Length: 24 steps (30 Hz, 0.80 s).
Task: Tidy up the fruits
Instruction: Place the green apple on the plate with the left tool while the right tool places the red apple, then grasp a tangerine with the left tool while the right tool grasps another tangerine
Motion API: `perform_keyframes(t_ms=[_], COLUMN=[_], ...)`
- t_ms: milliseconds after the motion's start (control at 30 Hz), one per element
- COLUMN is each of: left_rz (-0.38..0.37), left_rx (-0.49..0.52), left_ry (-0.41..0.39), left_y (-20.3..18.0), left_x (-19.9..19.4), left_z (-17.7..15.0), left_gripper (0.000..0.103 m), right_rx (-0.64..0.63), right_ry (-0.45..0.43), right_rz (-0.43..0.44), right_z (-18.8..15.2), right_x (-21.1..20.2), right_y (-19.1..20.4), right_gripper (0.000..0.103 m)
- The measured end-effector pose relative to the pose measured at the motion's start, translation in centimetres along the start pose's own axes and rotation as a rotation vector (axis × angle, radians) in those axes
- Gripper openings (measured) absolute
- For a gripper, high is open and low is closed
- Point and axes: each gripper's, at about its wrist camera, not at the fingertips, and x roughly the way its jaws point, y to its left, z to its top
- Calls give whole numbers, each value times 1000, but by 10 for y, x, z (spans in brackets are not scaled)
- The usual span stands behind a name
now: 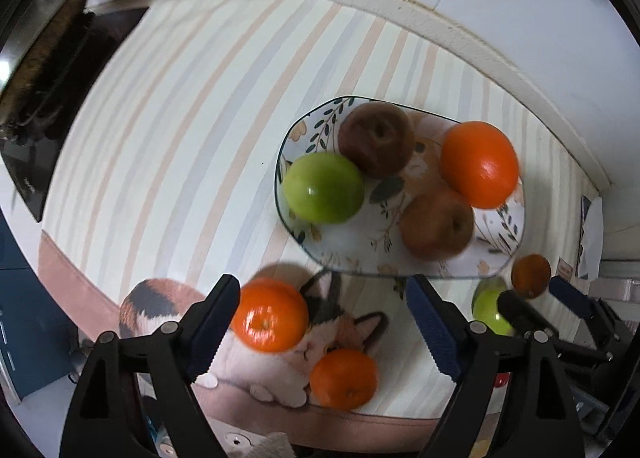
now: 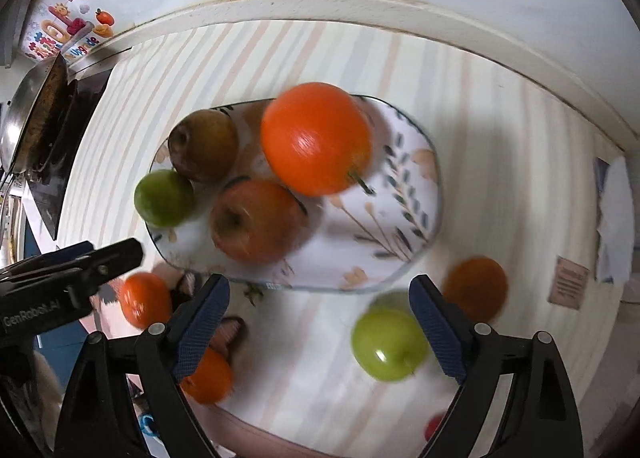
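Observation:
A floral plate (image 1: 344,248) (image 2: 412,178) holds a green apple (image 1: 324,188) (image 2: 164,198), a brown fruit (image 1: 376,140) (image 2: 204,144), a red-brown apple (image 1: 436,224) (image 2: 256,220) and a large orange (image 1: 480,164) (image 2: 316,138). On the mat in front lie two tangerines (image 1: 270,314) (image 1: 344,378), a second green apple (image 2: 386,344) and a duller orange (image 2: 476,288). My left gripper (image 1: 324,322) hangs open above the tangerines, touching nothing. My right gripper (image 2: 320,324) is open above the mat, with the loose green apple by its right finger.
A striped mat (image 1: 180,118) with a cat picture covers the counter. A pan (image 2: 36,118) on a black stove (image 1: 60,98) stands at the left. The raised counter edge and wall run behind. Papers (image 2: 616,210) lie at the right. The left gripper (image 2: 114,248) shows in the right view.

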Motion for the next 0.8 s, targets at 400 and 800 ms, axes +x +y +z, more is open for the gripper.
perform_keyframes(t_ms=[400, 800], left_rz=[0, -20], left_rx=[13, -22], left_ry=[-147, -195], left_y=[-12, -7], left_x=[-56, -81], left_z=[-65, -89], left_gripper=[85, 85], right_rx=[-19, -25], right_ry=[-132, -213], right_rz=[-34, 19], right_z=[-58, -73], right_x=[-73, -121], right_y=[-6, 5], right_gripper=[95, 95])
